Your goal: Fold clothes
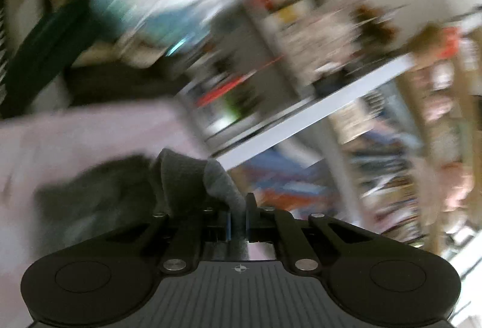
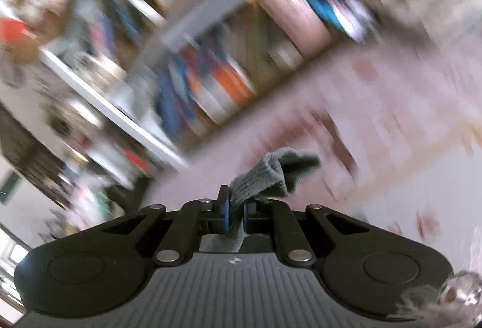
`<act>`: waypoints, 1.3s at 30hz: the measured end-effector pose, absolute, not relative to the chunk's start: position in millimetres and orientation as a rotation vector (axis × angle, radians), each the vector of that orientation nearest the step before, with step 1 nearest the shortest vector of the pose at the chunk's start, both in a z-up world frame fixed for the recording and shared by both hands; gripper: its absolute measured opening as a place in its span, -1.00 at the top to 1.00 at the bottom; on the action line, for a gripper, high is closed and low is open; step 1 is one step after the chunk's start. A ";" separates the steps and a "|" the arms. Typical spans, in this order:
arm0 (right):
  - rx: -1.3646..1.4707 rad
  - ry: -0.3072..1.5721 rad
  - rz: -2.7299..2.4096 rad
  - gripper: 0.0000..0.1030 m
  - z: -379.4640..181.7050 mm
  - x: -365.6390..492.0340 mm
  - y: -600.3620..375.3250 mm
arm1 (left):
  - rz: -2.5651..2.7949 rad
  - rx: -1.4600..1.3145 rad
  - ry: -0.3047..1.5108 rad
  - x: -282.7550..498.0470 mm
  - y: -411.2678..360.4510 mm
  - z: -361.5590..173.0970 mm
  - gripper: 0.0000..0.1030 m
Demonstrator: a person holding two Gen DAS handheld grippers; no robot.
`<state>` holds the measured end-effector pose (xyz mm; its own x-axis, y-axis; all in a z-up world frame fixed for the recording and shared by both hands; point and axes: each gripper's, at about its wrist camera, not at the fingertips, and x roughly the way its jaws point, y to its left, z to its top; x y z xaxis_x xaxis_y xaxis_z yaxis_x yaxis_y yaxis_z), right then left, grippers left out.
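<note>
A grey knitted garment (image 1: 186,180) is pinched in my left gripper (image 1: 238,216), which is shut on a fold of it; more of the dark cloth trails off blurred to the left. In the right wrist view another edge of the grey knitted garment (image 2: 271,174) sticks up between the pads of my right gripper (image 2: 235,216), also shut on it. Both views are tilted and heavily smeared by motion. Below the garment lies a pale pink surface (image 1: 75,135) (image 2: 376,93) with a faint pattern.
A bookshelf with white boards (image 1: 316,108) (image 2: 114,114) and rows of colourful books fills the background in both views, tilted. A dark green shape (image 1: 45,56) stands at the left. A blurred shiny object (image 2: 461,288) sits at the lower right edge.
</note>
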<state>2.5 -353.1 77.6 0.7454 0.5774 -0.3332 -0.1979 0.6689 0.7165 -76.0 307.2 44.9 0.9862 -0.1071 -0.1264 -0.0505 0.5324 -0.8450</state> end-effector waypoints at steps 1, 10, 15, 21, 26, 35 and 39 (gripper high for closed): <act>0.696 0.540 0.476 0.85 86.5 -4.3 -356.8 | -0.038 -0.985 0.143 -85.8 308.5 51.9 0.88; 0.702 0.919 0.330 0.85 0.0 -11.4 -365.9 | 0.111 -1.135 0.450 -117.8 321.3 -44.9 0.87; 0.694 0.911 0.335 0.85 -2.8 -11.7 -362.6 | 0.096 -1.091 0.436 -115.9 316.7 -33.5 0.87; 0.691 0.916 0.335 0.84 -3.2 -14.9 -363.1 | 0.071 -1.019 0.392 -116.2 307.1 -8.2 0.87; 0.715 0.921 0.334 0.76 -5.7 -24.2 -374.6 | 0.095 -0.995 0.446 -125.0 308.5 -8.2 0.87; 0.684 0.952 0.302 0.18 5.4 -41.6 -388.7 | 0.205 -1.016 0.495 -144.8 317.2 -14.7 -0.30; 0.745 0.974 0.319 0.17 -1.5 -37.7 -386.4 | 0.175 -1.057 0.510 -123.7 316.6 -23.6 -0.29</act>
<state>-37.7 -386.4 -1.5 0.5418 0.5567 -0.6297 0.0770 0.7132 0.6968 -123.7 316.6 -23.6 0.8709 -0.1026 -0.4805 -0.3761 0.4901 -0.7863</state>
